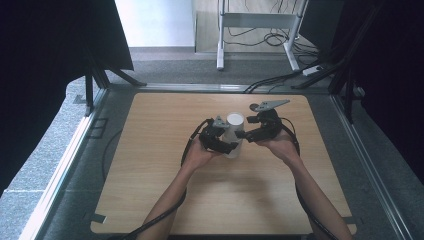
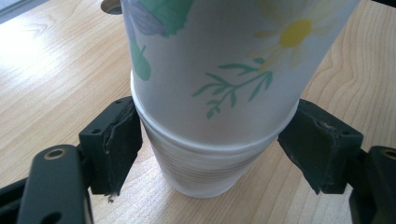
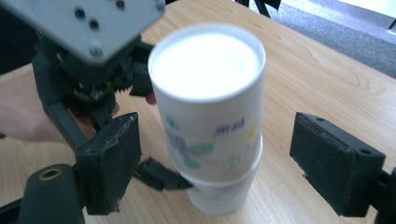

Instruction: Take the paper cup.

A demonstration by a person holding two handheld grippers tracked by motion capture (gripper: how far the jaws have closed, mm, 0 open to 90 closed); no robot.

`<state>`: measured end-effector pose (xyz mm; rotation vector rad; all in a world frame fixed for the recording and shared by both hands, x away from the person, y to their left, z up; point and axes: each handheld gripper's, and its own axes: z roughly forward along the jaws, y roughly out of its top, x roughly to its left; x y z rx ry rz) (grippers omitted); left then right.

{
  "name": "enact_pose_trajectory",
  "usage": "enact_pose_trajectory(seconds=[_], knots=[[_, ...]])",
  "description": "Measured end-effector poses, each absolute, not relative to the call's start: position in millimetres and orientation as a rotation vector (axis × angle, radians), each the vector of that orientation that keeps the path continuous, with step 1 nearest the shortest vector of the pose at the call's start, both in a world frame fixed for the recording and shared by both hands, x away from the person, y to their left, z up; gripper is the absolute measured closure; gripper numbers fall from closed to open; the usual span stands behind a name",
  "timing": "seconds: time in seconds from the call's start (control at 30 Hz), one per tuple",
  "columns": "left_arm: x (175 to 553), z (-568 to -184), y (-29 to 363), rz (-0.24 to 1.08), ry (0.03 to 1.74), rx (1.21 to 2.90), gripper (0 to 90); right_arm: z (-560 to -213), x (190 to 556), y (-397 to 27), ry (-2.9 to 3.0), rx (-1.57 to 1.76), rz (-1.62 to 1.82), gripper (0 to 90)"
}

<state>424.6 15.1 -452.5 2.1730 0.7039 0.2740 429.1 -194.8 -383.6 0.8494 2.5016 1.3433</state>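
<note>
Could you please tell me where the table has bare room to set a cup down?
The table is bare along its near edge, left side and far edge. The middle is crowded: stacked paper cups between the left hand-held gripper and right hand-held gripper.

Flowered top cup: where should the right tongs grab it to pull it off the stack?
Probably on the flowered top cup sidewall above its rim, coming level from the side opposite the left tongs, which bracket the lower cup. It stands inverted, so the closed base offers no edge.

I see a light wooden table [image 1: 165, 200] with rounded corners, standing on grey carpet [image 1: 45, 150]. Near its middle stands a stack of paper cups [image 1: 234, 135], upside down, the lower plain cup [image 2: 205, 172] resting directly on the wood.
</note>
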Motion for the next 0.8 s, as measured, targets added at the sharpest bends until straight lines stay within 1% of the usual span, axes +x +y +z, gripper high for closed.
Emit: enact_pose_trajectory(seconds=[0.37,0.43,0.47,0.57,0.6,0.8], knots=[[424,-452,14,0.288,0.691,2.184,22.0,-369,439,-178,2.486,0.819,1.36,24.8],[423,-452,14,0.289,0.69,2.186,22.0,-365,440,-174,2.49,0.809,1.352,28.3],[424,-452,14,0.288,0.69,2.186,22.0,-365,440,-174,2.49,0.809,1.352,28.3],[424,-452,15,0.283,0.695,2.185,22.0,-363,440,-172,2.494,0.8,1.329,32.5],[424,-452,15,0.284,0.697,2.184,22.0,-360,440,-172,2.5,0.791,1.32,35.3],[424,-453,15,0.283,0.698,2.177,22.0,-357,441,-171,2.496,0.787,1.295,36.6]])
